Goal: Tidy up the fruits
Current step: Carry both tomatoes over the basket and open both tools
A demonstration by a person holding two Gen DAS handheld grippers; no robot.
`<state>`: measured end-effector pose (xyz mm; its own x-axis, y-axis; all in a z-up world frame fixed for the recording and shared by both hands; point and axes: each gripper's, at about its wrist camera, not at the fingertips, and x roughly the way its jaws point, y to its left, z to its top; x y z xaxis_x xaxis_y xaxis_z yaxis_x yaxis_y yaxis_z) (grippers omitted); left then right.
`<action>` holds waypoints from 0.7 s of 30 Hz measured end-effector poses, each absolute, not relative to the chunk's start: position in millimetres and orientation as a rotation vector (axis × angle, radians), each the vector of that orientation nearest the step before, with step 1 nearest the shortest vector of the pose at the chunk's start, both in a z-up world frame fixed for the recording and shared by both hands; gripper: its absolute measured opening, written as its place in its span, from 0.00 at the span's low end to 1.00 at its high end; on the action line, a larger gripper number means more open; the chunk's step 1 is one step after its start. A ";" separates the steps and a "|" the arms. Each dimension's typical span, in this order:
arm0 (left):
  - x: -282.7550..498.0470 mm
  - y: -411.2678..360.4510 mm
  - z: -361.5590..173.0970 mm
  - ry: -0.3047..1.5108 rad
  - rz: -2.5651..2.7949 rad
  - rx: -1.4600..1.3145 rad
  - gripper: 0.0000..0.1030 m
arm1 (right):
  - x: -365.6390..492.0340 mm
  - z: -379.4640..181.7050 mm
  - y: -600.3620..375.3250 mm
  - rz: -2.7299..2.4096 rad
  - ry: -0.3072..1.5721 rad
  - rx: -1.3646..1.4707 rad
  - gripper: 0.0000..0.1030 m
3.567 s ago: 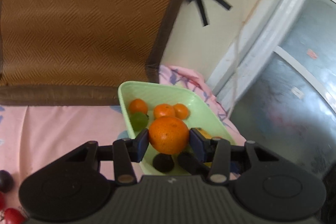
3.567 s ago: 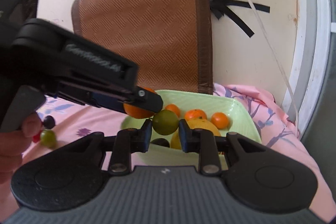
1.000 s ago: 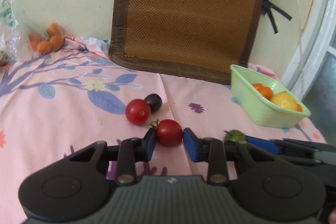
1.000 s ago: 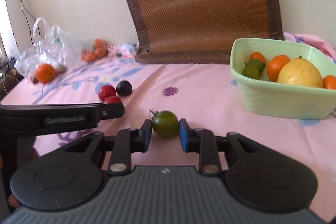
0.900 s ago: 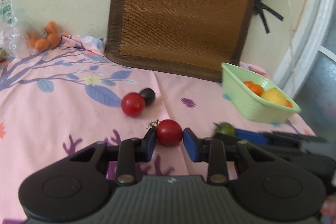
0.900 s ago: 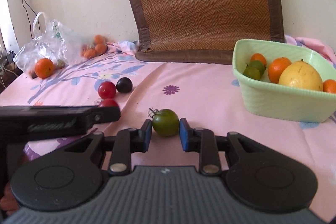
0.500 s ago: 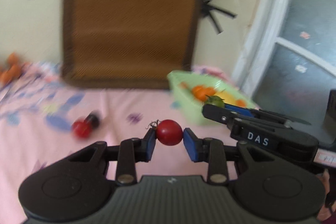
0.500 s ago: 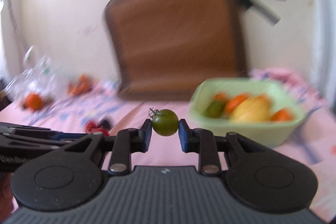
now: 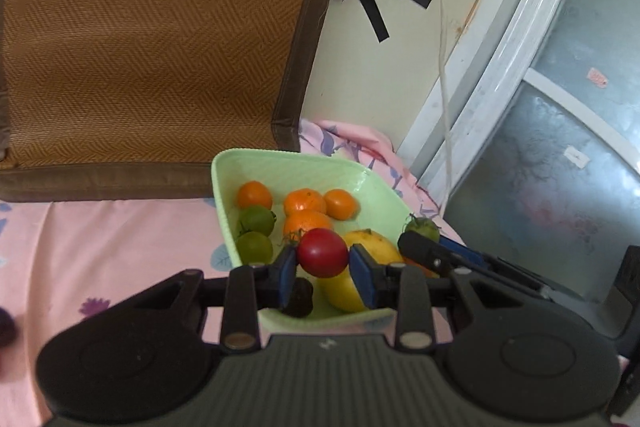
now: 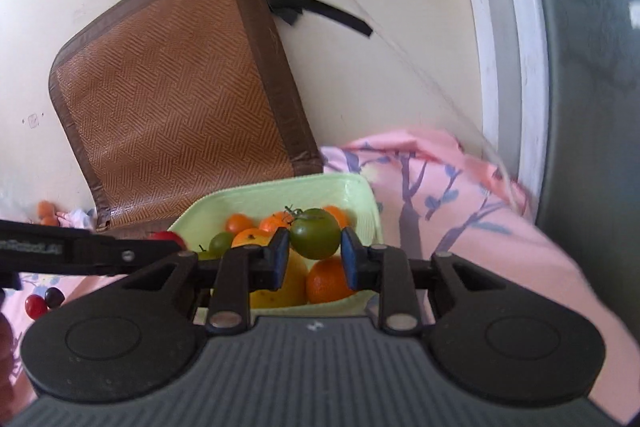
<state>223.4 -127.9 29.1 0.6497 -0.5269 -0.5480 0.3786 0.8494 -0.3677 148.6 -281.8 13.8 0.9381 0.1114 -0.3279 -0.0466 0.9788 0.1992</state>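
Left wrist view, tool: left gripper [image 9: 323, 269] is clamped on a red tomato [image 9: 322, 252], blue pads pressing its two sides, held above the near part of the bowl.
Right wrist view, tool: right gripper [image 10: 314, 257] is clamped on a green tomato [image 10: 314, 233] with a dark stem at its top left, held over the bowl's middle.
Container: pale green plastic bowl [image 9: 224, 203], squarish with rounded corners, standing on a pink floral cloth [image 9: 100, 251] near the cloth's right end.
Bowl contents, far part: four small oranges [image 9: 305, 202] grouped together, one of them apart at the left by the wall of the bowl.
Bowl contents, left side: two green citrus fruits [image 9: 254, 246], one behind the other, against the left wall.
Bowl contents, near part: a large yellow fruit [image 9: 372, 243] partly hidden behind the left gripper's right pad; a dark round fruit [image 9: 300, 301] below the red tomato; in the right wrist view another orange [image 10: 326, 283] lies just beside the yellow fruit.
Outside the bowl: a red tomato and a dark plum [image 10: 54, 295] lie touching on the cloth, well apart from the bowl, at its left.
Behind the bowl: woven brown mat [image 9: 152, 39] leaning upright against the wall.
Other gripper in left view: its tip carries the green tomato at the bowl's right rim.
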 end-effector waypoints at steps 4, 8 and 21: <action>227.9 -133.9 20.1 0.702 -0.507 -0.215 0.31 | 148.0 13.3 -283.2 0.091 0.342 0.206 0.32; 224.9 -133.0 21.3 0.682 -0.502 -0.218 0.40 | 143.7 14.0 -292.4 0.068 0.327 0.238 0.32; 129.8 32.7 56.7 0.501 -0.282 -0.351 0.40 | 123.7 14.8 -312.1 -0.042 0.188 0.283 0.31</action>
